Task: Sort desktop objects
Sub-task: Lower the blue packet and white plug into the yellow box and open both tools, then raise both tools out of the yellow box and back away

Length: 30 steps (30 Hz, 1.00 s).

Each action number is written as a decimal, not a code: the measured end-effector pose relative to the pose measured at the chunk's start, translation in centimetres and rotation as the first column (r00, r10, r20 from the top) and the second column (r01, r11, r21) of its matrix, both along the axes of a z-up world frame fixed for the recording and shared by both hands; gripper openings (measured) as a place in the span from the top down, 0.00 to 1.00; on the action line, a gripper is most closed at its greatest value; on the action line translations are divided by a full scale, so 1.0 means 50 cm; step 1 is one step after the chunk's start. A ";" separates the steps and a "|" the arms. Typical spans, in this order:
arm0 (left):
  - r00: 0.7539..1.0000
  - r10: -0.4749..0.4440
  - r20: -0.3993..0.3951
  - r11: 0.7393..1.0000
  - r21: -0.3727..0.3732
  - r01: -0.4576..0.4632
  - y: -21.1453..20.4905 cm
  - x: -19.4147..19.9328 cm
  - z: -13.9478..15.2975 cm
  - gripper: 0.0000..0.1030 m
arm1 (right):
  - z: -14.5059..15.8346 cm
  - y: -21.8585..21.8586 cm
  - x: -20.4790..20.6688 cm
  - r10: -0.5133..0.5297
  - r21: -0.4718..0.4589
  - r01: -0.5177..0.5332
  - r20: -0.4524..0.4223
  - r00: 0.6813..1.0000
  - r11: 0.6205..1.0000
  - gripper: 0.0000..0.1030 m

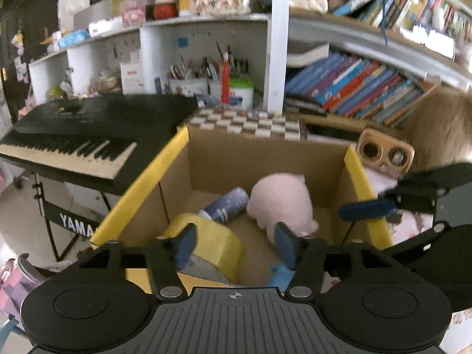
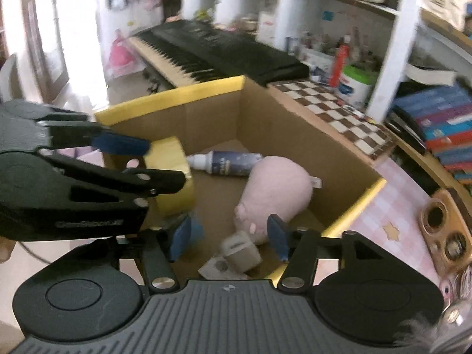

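Note:
A cardboard box (image 1: 262, 159) with yellow-taped rims stands below both grippers; it also shows in the right wrist view (image 2: 298, 135). Inside lie a pink plush pig (image 1: 280, 203) (image 2: 274, 191), a dark blue bottle (image 1: 225, 205) (image 2: 227, 162), a yellow tape roll (image 1: 212, 242) (image 2: 171, 159), a small blue item (image 1: 280, 275) and a grey-white adapter (image 2: 240, 250). My left gripper (image 1: 236, 246) is open and empty above the box. My right gripper (image 2: 228, 239) is open and empty above the box; it also shows at the right in the left wrist view (image 1: 368, 209).
A black keyboard (image 1: 82, 135) (image 2: 206, 50) stands left of the box. A chessboard (image 1: 247, 124) (image 2: 336, 112) lies behind it. A brown wooden block with round holes (image 1: 383, 153) (image 2: 445, 230) lies on the pink checked desk (image 2: 392, 203). Shelves with books (image 1: 360, 88) and pen cups (image 1: 188, 82) stand behind.

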State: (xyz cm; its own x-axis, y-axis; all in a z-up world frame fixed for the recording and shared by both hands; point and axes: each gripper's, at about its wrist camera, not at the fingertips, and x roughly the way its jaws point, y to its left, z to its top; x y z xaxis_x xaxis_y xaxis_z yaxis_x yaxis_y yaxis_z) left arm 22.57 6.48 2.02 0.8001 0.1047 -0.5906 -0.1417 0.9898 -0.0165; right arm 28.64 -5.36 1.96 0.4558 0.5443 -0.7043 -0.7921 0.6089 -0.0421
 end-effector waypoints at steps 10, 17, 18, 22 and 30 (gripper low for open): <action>0.989 -0.011 0.145 0.999 -0.037 0.016 -0.014 -0.067 0.051 0.25 | 0.047 -0.071 -0.056 -0.212 0.163 0.201 0.053 0.976 0.966 0.45; 0.985 -0.020 0.174 0.998 -0.050 0.029 -0.010 -0.124 0.059 0.24 | 0.067 -0.106 -0.110 -0.344 0.221 0.318 0.088 0.935 0.922 0.45; 0.984 -0.019 0.176 0.998 -0.054 0.029 -0.008 -0.132 0.060 0.24 | 0.068 -0.110 -0.119 -0.363 0.227 0.335 0.092 0.927 0.914 0.45; 0.982 -0.013 0.187 0.998 -0.062 0.025 -0.001 -0.172 0.064 0.24 | 0.072 -0.128 -0.159 -0.428 0.248 0.393 0.108 0.897 0.886 0.45; 0.983 -0.022 0.183 0.997 -0.074 0.036 0.006 -0.242 0.059 0.24 | 0.066 -0.158 -0.249 -0.533 0.273 0.490 0.113 0.839 0.828 0.43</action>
State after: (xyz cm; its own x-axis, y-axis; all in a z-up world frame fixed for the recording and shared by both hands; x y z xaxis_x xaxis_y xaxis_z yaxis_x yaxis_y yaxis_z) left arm 10.48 6.80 4.98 0.8969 0.0396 -0.4405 -0.1003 0.9882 -0.1154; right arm 16.18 -13.27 5.27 0.8171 0.3298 -0.4728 -0.3560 0.9338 0.0360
